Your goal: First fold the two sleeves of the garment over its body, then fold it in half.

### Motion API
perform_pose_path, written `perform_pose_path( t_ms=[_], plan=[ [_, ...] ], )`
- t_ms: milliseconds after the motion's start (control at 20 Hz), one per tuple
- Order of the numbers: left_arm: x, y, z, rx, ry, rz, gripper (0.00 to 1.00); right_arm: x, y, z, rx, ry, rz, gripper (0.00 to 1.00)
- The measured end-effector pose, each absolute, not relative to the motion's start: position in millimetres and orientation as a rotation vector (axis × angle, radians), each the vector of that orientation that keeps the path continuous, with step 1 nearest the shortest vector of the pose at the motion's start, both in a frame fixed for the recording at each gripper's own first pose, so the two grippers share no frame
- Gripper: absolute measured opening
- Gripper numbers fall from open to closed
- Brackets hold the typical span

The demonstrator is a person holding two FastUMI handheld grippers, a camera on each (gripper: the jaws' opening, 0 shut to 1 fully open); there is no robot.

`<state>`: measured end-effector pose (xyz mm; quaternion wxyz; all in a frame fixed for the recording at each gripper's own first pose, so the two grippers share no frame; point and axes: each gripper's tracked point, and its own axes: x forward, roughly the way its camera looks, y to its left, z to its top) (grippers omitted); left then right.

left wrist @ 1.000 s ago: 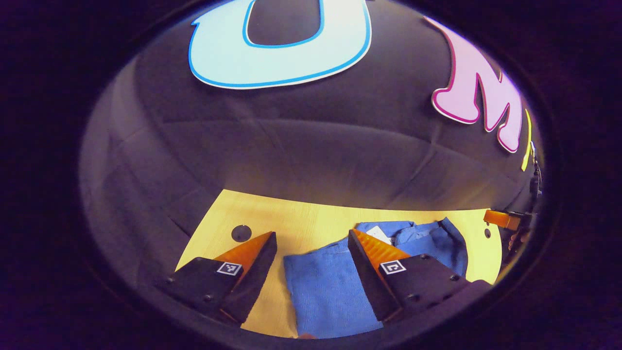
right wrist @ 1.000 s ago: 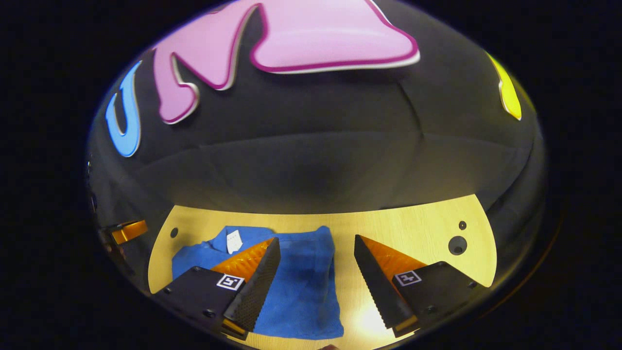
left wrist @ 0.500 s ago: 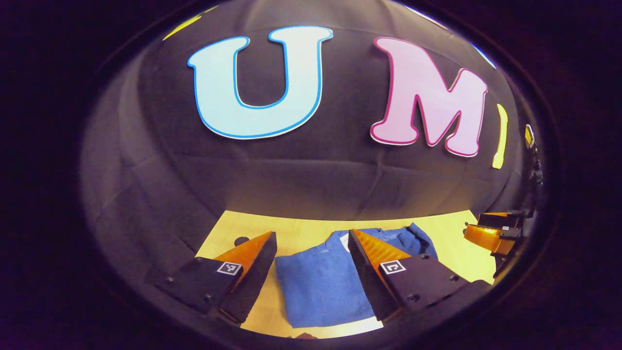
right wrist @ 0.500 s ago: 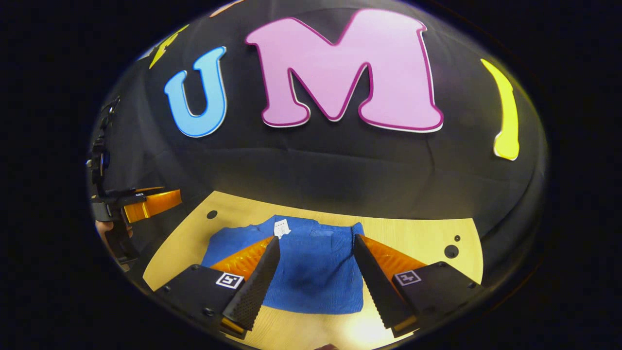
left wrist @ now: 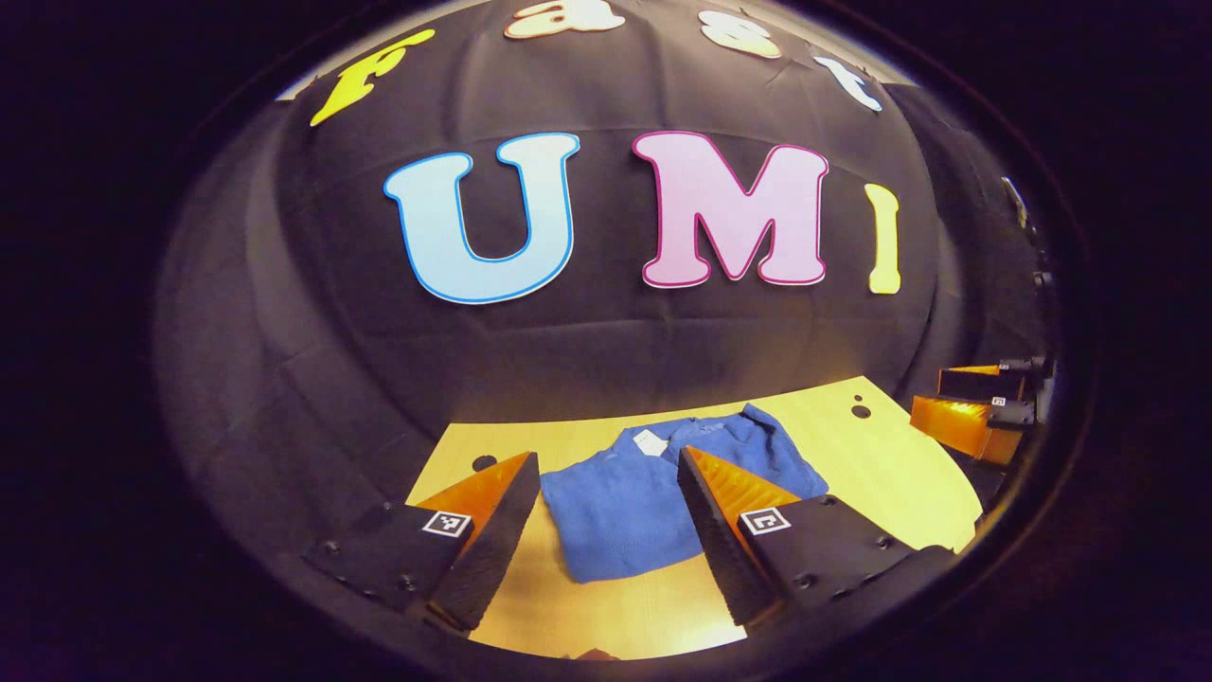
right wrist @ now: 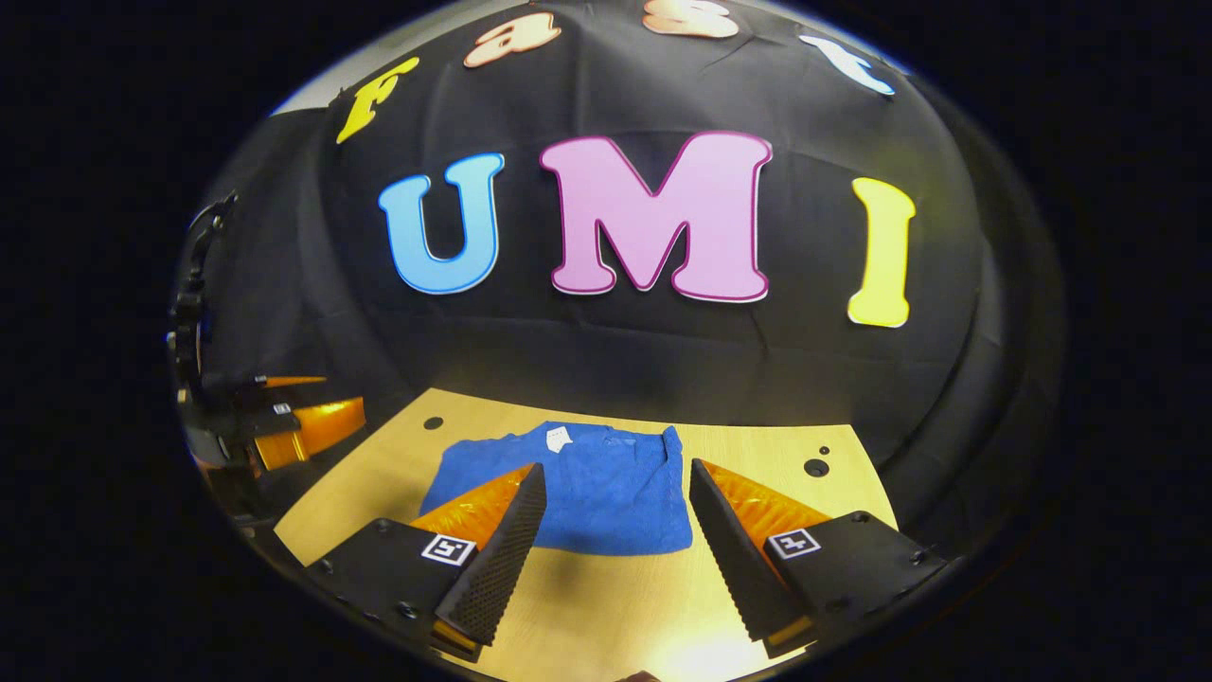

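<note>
I saw the blue garment (right wrist: pixel 587 493) lying flat as a compact folded block on the surface (right wrist: pixel 615 606), well ahead of both hand-held grippers. The left hand-held gripper (left wrist: pixel 606 530) and right hand-held gripper (right wrist: pixel 611 540) had their fingers spread apart, holding nothing. I judged the folding finished; any touch-up should press edges square.

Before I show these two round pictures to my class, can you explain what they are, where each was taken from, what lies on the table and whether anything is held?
A person holds a pair of tongs in each hand; a camera rides on each. In the left gripper view, the left tongs stand open and empty above a blue garment lying on the wooden table, with the right tongs off to the side. The right gripper view looks along the right tongs, also open and empty. Nothing is held.
</note>
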<state>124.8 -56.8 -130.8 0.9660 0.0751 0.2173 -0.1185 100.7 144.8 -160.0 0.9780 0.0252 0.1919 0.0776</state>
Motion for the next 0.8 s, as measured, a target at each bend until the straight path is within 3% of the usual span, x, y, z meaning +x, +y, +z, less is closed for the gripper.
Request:
perform_pose_path(
  t_ms=[250,800],
  plan=[
    [36.3,-49.0,-119.4,0.114,0.401,-0.257,0.86,25.7,156.9,-133.0,0.052,0.326,0.148,0.96],
    [-44.2,-23.8,-105.3,0.032,0.339,-0.231,0.86,-60.8,173.1,-112.6,-0.005,0.236,0.134,0.96]
  ],
)
